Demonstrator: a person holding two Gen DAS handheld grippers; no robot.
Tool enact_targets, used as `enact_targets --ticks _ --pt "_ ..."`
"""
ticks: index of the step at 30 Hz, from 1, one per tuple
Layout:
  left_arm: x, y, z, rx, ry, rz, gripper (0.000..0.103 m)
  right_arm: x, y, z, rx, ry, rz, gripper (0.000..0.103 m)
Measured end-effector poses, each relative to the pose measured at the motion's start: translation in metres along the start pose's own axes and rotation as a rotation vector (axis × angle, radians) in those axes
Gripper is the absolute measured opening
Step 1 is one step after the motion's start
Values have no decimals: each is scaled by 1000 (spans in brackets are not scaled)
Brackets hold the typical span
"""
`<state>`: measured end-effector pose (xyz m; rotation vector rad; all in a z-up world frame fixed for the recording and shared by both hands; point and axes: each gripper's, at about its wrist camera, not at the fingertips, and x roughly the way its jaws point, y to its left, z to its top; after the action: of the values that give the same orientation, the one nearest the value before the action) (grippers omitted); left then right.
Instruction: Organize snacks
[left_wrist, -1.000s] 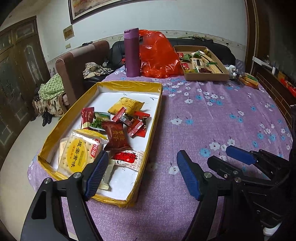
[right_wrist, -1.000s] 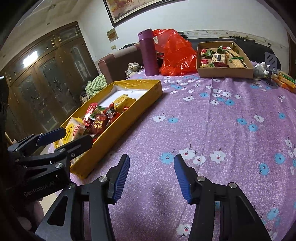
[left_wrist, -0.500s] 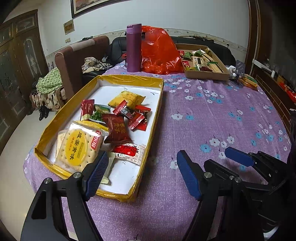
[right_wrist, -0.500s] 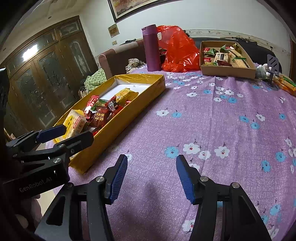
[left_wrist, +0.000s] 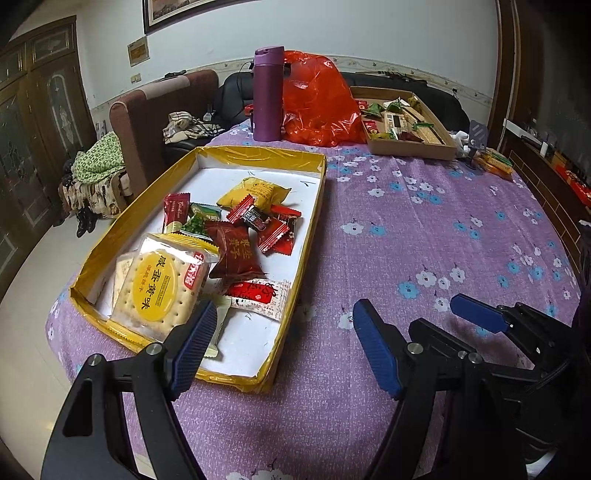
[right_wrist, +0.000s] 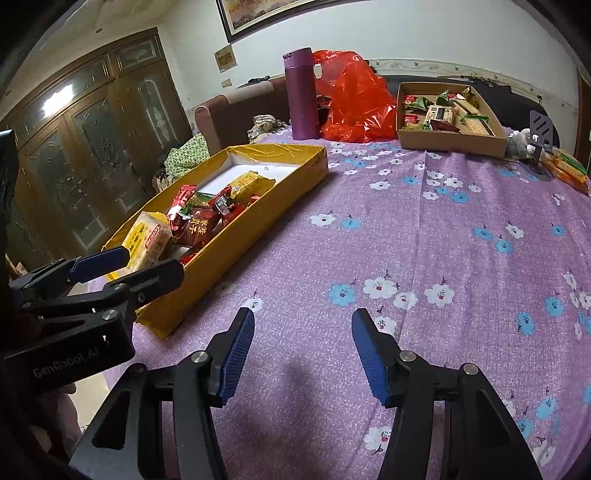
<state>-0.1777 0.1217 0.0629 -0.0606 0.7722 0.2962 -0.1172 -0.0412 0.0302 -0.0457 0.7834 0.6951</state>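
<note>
both claws, left claw (left_wrist: 284, 347) and right claw (right_wrist: 303, 347), hover spread above the tablecloth (right_wrist: 424, 258).

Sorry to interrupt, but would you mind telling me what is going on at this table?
A person is sorting snacks with two handheld grippers. Both the left gripper and right gripper are open and empty, hovering over the purple floral tablecloth. Wrapped snacks, including a cracker pack, lie in the yellow box. A brown cardboard box of other snacks sits at the far side.
</note>
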Motion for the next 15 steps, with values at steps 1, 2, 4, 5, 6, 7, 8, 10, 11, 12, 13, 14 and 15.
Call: enact_targets --ticks 1,2,4,5,6,7,8,10,11,12,13,14,15 --pt "-1 0 0 0 -3 -1 76 -1 1 -1 -2 -1 -2 57" --pt "-3 0 0 -1 -7 -1 76 -2 1 -2 -4 -2 -3 57" --pt "-8 2 -1 -6 -19 -3 76 -4 3 -3 -7 -6 -7 57" --pt "-11 3 -1 -10 -27 -4 76 -6 4 -4 -9 -8 -9 57" --pt "-15 4 -2 -17 -41 -1 76 -7 5 -4 -11 -11 -10 57" --pt "-19 6 -2 -24 -57 1 76 -9 6 -5 -12 -14 -12 57" --pt "-26 9 -2 -37 -85 7 76 -12 7 -6 -13 -19 -14 57" --pt "-44 13 -3 -57 -163 43 76 -17 9 -7 -16 -30 -17 57" --pt "-56 15 -4 -65 -220 77 77 -20 9 -8 -18 -38 -19 57" --pt "-69 16 -5 -75 -279 114 78 -24 10 -9 -19 -49 -20 57" --pt "-85 17 -6 -87 -349 153 85 -28 11 -10 -19 -59 -19 57" --pt "-98 19 -8 -99 -403 184 89 -32 11 -11 -19 -71 -19 57" --pt "-112 20 -10 -114 -461 221 90 -37 13 -12 -21 -83 -18 57"
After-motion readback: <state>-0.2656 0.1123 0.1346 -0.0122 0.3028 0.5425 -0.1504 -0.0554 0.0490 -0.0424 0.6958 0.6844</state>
